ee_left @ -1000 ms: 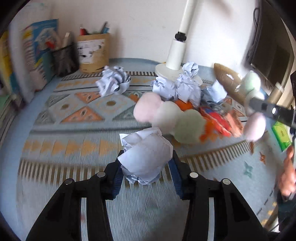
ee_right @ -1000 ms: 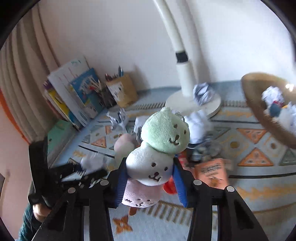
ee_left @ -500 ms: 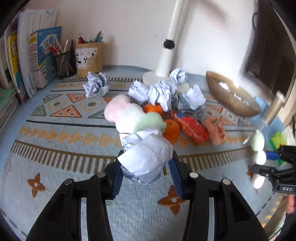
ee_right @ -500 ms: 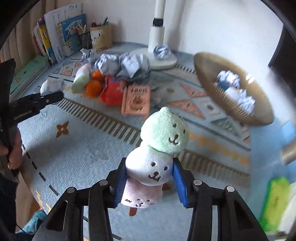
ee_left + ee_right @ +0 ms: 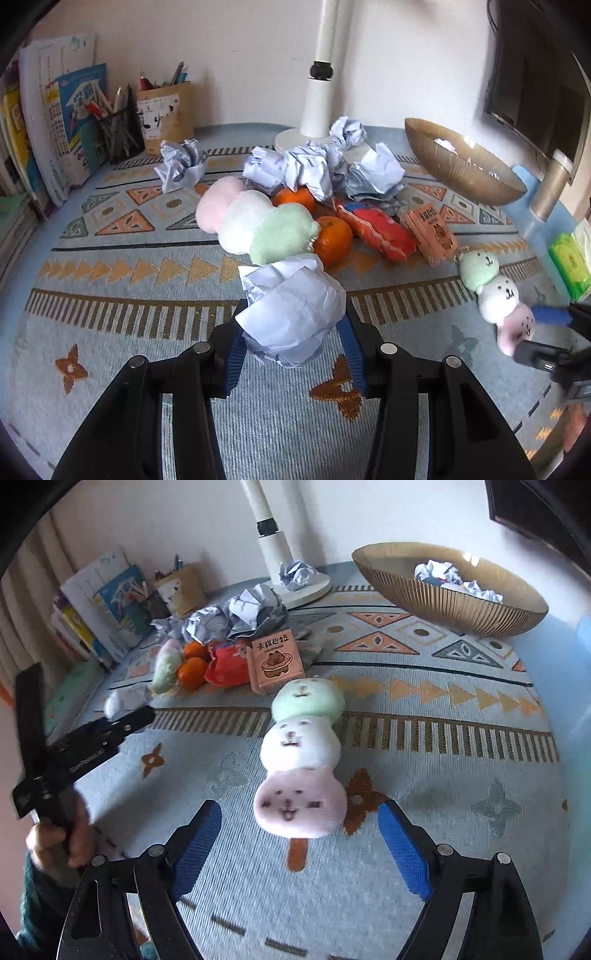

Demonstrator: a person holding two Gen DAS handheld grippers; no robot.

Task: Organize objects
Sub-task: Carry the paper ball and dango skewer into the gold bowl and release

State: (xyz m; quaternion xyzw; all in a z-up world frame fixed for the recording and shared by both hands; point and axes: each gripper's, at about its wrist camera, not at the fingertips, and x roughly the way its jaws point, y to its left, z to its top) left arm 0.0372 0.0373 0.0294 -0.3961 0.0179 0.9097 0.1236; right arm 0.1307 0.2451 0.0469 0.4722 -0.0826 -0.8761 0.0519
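Between parting fingers, plush skewer

Black gripper frames, blue pads, silver screws — dark teal sleeve.

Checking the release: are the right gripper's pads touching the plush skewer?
Apart. The right wrist view shows the right gripper with jaws opening, mat visible between each blue pad and the plush skewer lying on the mat.

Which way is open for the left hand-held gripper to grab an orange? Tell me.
Probably none yet: the left hand-held gripper is shut on a crumpled paper ball, and the orange sits behind the lying plush.
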